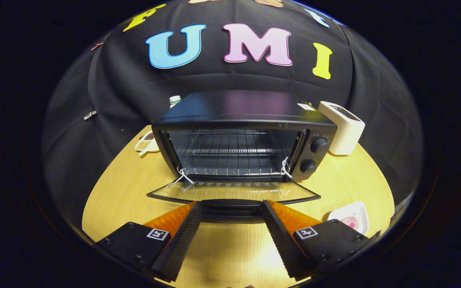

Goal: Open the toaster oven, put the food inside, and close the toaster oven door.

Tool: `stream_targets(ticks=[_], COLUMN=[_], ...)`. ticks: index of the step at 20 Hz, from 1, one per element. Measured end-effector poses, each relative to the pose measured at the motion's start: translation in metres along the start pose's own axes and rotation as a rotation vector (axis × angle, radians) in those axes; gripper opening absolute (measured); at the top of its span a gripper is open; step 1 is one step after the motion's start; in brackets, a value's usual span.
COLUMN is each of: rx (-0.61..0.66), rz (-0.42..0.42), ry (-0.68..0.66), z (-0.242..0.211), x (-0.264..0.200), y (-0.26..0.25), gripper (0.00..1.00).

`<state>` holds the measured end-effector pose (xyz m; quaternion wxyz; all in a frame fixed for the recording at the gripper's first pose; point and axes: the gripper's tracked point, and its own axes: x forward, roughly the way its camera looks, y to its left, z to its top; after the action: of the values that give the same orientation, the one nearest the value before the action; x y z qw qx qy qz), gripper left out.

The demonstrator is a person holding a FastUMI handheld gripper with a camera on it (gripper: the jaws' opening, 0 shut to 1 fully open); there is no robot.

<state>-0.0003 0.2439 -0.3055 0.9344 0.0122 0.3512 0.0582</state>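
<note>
Tongs (232, 206) spread apart, tips flanking handle of toaster oven door (233, 192), which lies folded down flat. Toaster oven (242, 132) rack bare, on wood surface (126, 192).

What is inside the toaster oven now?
Inside the toaster oven, whose door lies open, only a bare wire rack shows. The open gripper waits before the door.

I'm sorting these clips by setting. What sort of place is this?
Probably a mock kitchen counter in a recording booth: a black toaster oven with its glass door down stands on a light wooden tabletop beside a white pop-up toaster, black cloth behind. The open claw flanks the door's handle.
</note>
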Motion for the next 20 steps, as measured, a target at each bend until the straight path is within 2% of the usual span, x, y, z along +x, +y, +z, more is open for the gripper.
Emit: stream_targets(ticks=[6, 9, 15, 20], rx=[-0.004, 0.004, 0.032, 0.015], rz=[0.04, 0.061, 0.159, 0.219], ry=[0.138, 0.16, 0.147, 0.154], z=[-0.061, -0.074, -0.056, -0.032], x=[0.01, 0.006, -0.019, -0.042], y=[-0.001, -0.005, -0.012, -0.049], gripper=[0.99, 0.99, 0.98, 0.99])
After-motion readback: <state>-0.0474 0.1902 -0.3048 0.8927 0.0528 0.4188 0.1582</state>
